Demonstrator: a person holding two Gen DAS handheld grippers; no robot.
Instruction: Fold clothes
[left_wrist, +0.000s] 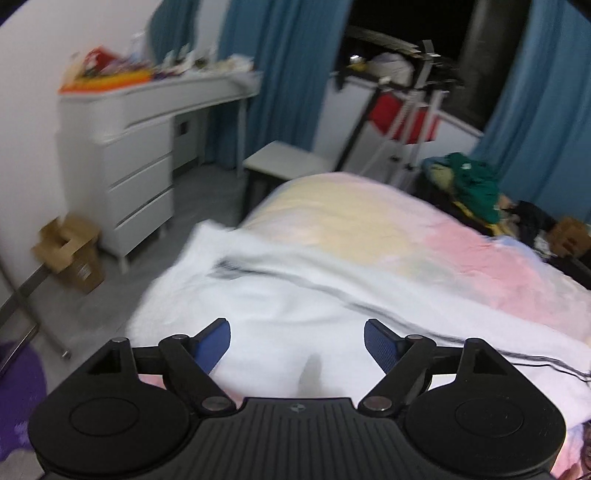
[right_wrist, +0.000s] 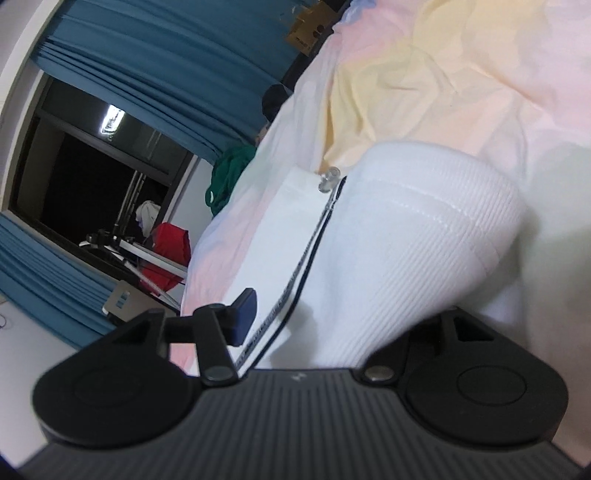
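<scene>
A white garment (left_wrist: 280, 288) with a thin black trim line lies spread on a pastel pink and yellow bedspread (left_wrist: 369, 206). My left gripper (left_wrist: 297, 343) hovers just above it, open, with nothing between its blue pads (left_wrist: 218, 343). In the right wrist view the same garment (right_wrist: 424, 229) shows ribbed white fabric bulging in a fold, a black-striped trim (right_wrist: 306, 258) and a small clear plastic tag (right_wrist: 328, 179). My right gripper (right_wrist: 332, 321) is open with the fabric lying between its jaws. Its left pad (right_wrist: 243, 314) stands free of the cloth, and the fold hides the right finger.
A white chest of drawers (left_wrist: 122, 147) and a cardboard box (left_wrist: 70, 251) stand left of the bed. A low grey stool (left_wrist: 284, 160) is at the bed's far end. A pile of green and dark clothes (left_wrist: 472, 184) lies right, near a drying rack (left_wrist: 402, 114) and blue curtains (left_wrist: 280, 55).
</scene>
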